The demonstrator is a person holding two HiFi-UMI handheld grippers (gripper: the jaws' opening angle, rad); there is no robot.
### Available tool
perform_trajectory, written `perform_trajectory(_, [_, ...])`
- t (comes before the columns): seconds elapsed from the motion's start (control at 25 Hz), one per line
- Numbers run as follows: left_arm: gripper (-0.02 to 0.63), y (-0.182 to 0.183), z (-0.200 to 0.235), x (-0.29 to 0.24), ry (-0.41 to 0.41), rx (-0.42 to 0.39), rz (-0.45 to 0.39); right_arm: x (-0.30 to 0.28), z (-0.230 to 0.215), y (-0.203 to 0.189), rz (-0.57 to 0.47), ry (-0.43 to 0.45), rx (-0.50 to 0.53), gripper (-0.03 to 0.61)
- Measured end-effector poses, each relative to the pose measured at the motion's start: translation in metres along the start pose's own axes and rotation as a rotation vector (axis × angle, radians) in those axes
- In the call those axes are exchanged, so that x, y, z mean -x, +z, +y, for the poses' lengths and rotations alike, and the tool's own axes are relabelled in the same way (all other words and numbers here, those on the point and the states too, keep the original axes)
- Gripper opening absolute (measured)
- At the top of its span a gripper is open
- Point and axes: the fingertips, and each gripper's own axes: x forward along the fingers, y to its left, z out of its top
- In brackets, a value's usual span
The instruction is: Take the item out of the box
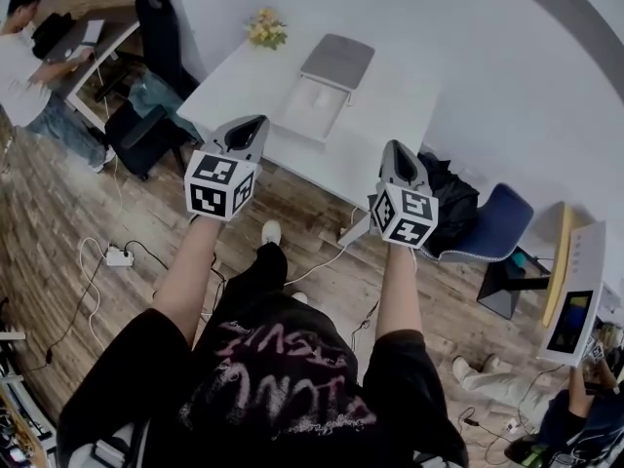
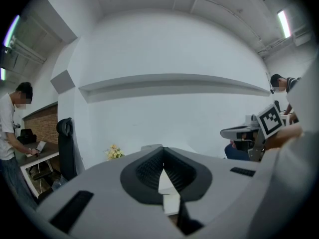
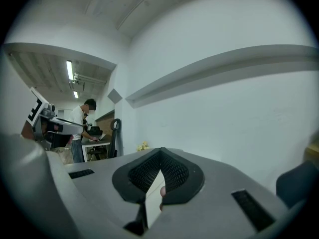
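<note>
An open box lies on the white table, its grey lid folded back behind a pale tray; what lies in the tray I cannot make out. Both grippers hang in the air in front of the table's near edge, clear of the box. My left gripper points at the box from the near left, jaws shut and empty. The right gripper is to the box's near right, its jaws also pressed together with nothing between them.
A bunch of yellow flowers stands at the table's far left. A black office chair and a person at a desk are at the left. A black bag and a blue chair sit right of the table. A power strip lies on the wooden floor.
</note>
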Motion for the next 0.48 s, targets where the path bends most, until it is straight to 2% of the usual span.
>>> perform_trajectory(0.48, [0.002,-0.010,0.028,-0.055,-0.025,0.027,0.009,-0.052,-0.013,-0.001,0.022,-0.019,0.026,0.009])
